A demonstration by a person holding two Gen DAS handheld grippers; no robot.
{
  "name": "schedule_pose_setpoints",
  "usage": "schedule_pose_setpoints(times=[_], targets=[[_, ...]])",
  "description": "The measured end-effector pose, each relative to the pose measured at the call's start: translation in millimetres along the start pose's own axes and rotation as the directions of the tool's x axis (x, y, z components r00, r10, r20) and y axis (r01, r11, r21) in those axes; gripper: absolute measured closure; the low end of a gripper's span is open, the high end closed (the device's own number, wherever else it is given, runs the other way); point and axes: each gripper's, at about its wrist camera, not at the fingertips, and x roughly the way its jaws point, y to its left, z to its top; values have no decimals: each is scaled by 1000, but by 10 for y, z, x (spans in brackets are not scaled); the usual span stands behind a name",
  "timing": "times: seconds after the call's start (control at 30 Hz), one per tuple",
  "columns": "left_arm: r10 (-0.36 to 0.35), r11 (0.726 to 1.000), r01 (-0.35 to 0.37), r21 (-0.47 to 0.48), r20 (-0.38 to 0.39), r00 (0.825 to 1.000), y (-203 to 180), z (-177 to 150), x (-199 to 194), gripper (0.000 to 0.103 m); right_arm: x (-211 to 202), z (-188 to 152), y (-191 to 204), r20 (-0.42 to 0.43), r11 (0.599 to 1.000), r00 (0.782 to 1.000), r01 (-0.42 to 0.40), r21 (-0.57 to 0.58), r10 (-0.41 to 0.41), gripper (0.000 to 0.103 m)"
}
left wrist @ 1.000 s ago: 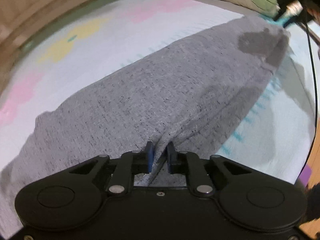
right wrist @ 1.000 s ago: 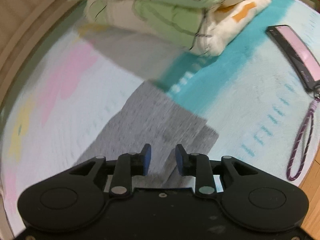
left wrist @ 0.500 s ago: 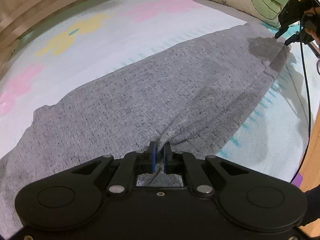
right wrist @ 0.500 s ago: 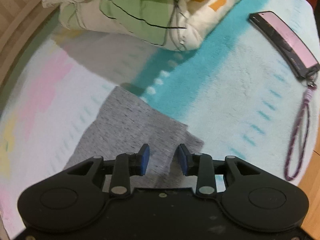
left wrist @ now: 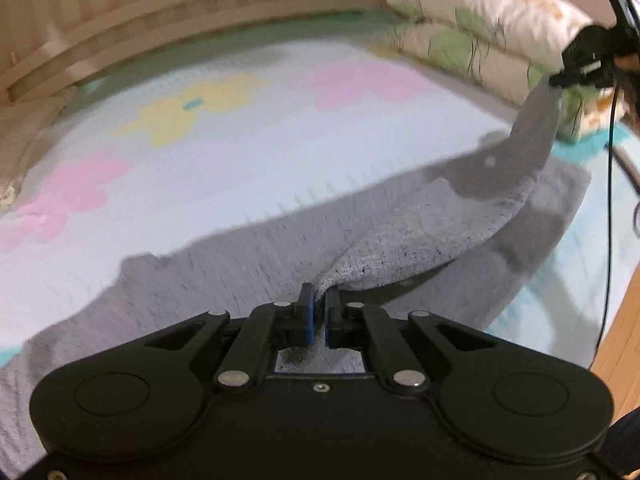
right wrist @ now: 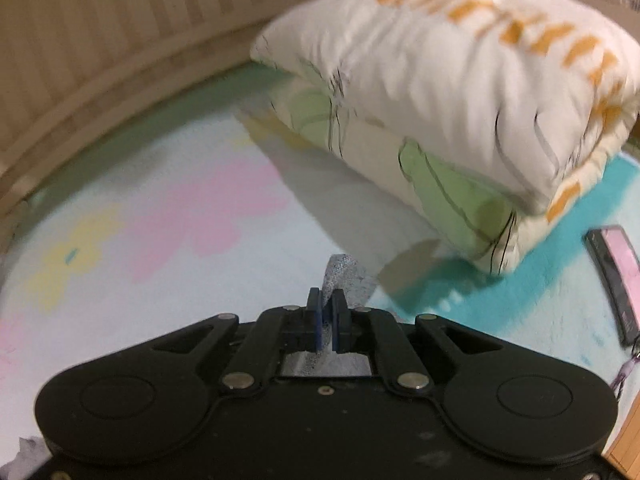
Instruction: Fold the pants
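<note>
Grey knit pants (left wrist: 248, 268) lie across a pastel flowered bedspread (left wrist: 224, 148). My left gripper (left wrist: 319, 314) is shut on the near edge of the upper pant leg and holds it lifted above the lower layer. My right gripper (right wrist: 327, 322) is shut on a corner of the grey pants (right wrist: 344, 276), which sticks up between its fingers. In the left wrist view the right gripper (left wrist: 580, 70) shows at the far right, holding the leg end raised off the bed.
A folded quilt with green leaves and orange marks (right wrist: 452, 112) lies at the head of the bed. A pink phone with a purple strap (right wrist: 616, 276) lies on the teal part at right. A wooden frame (left wrist: 160, 28) runs behind; wooden floor (left wrist: 616, 340) shows at right.
My right gripper has shut on the pant leg's end and lifted it. My left gripper has stayed shut and raised its edge, so the upper leg now hangs off the bed between both grippers.
</note>
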Motion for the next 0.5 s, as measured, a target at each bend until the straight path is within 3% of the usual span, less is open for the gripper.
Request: schedule_pose_setpoints(times=[0.1, 0.2, 0.27, 0.37, 0.4, 0.5], targets=[[-32, 999, 32, 17, 8, 999, -20, -30, -122, 97, -112, 28, -172, -10, 999, 999, 35, 6, -35, 97], [-75, 994, 80, 72, -74, 995, -180, -183, -10, 96, 12, -66, -488, -120, 992, 989, 99, 74, -89, 97], [-79, 990, 94, 107, -137, 987, -303, -317, 135, 96, 221, -208, -648, -229, 984, 964, 158, 82, -136, 97], [-56, 980, 94, 176, -210, 976, -461, -494, 367, 96, 469, -407, -709, -324, 973, 922, 229, 8, -214, 97], [-46, 977, 89, 193, -214, 976, -491, -527, 404, 96, 498, -446, -696, -333, 971, 914, 236, -26, -231, 97], [-37, 973, 82, 214, -209, 977, -522, -504, 420, 94, 483, -431, -644, -318, 971, 918, 232, -52, -236, 96]])
